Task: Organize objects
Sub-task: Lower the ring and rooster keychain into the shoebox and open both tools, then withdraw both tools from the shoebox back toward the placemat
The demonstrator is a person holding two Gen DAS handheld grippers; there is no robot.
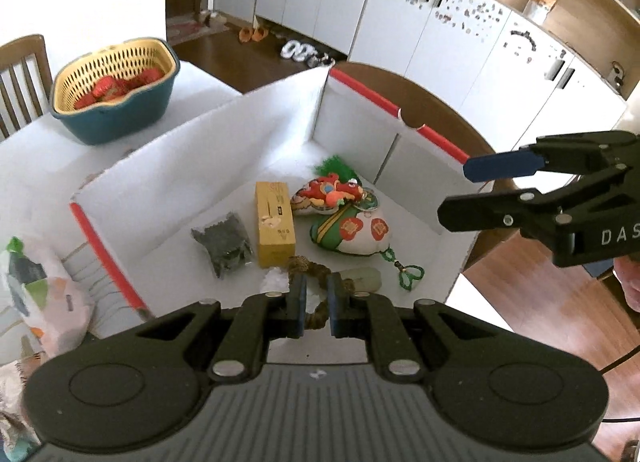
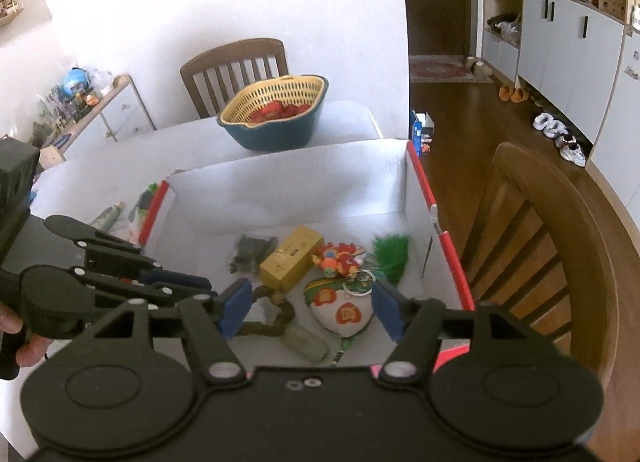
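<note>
Gripping a brown cord [image 1: 315,316] between nearly closed jaws, the left gripper [image 1: 316,304] hangs over the near edge of the white box [image 1: 192,153]. Ahead of it to the left lies a dark packet [image 1: 224,242], straight ahead a yellow carton [image 1: 275,217], to the right the embroidered pouches [image 1: 348,221]. Farther right, the right gripper [image 2: 310,312] hovers above the box, jaws spread and empty. A basket [image 1: 116,89] sits on the bench well beyond.

trinkets [image 1: 344,217] in box [image 1: 224,149], basket [image 1: 116,89] behind
</note>
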